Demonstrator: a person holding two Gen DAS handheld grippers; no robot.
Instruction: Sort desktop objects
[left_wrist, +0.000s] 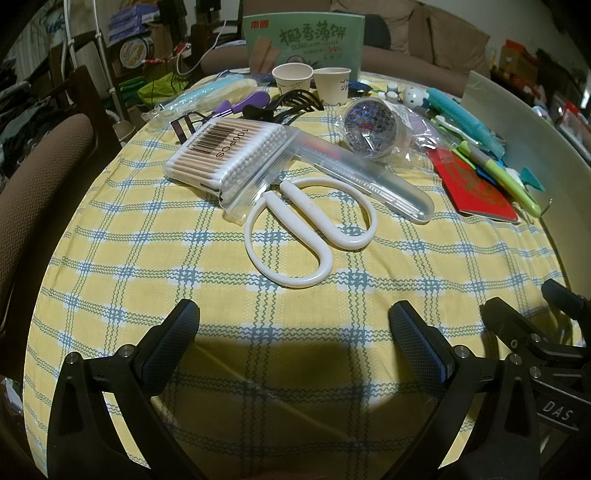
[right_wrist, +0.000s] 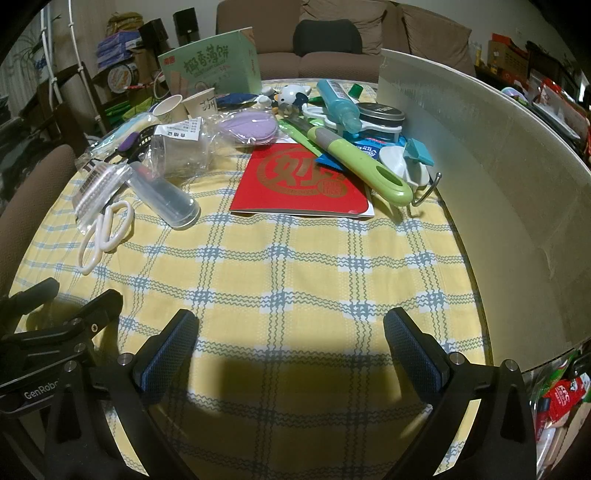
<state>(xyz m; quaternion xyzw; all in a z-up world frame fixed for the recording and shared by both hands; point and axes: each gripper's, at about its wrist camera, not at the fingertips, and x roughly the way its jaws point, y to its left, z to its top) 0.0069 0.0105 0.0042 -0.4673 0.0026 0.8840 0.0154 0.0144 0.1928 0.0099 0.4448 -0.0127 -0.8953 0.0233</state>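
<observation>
Left gripper (left_wrist: 293, 325): hovering low over bare cloth, tongs spread wide, holding nothing.
Right gripper (right_wrist: 291, 332): hovering beside it, tongs likewise spread wide, carrying nothing.
Task items: lying unsorted across the far half; scissors (left_wrist: 308, 230) nearest the left gripper, their blades tucked under the swab bag (left_wrist: 225, 157) and touching the clear case (left_wrist: 369, 177).
Right side: peeler (right_wrist: 360, 162) resting across the booklet (right_wrist: 301, 181), amid a heap of small items.
Risk, scissors: pulling them is likely dragging the swab bag and case along.
Risk, heap: lifting the peeler may be scattering its neighbours.
Risk, cups (left_wrist: 312, 85): light and upright, easily toppled by a passing finger.
Surface: checked cloth (right_wrist: 295, 266), soft, liable to be bunching under pads.
Room: dim, cluttered; sofa behind, pale board (right_wrist: 498, 177) standing along the right edge.
</observation>
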